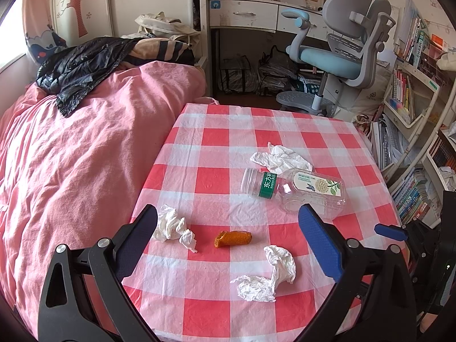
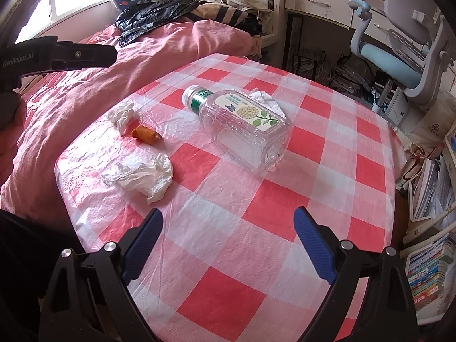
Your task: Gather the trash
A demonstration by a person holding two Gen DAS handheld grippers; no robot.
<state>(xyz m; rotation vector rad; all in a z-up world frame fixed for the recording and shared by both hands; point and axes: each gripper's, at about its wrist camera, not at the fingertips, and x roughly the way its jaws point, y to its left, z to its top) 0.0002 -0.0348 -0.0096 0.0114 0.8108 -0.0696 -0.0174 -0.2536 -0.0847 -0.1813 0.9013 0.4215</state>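
Both claws, left gripper and right gripper, are spread apart over the checked table. 3 crumpled tissues, an orange peel and a clear bottle lie mid-table, away from its edges.

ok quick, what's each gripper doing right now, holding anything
Left gripper: open, holding nothing, above the red and white checked tablecloth.
Right gripper: open, holding nothing, short of the clear plastic bottle.

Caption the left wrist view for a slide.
Open left tongs hover over tissues, orange peel and empty bottle.
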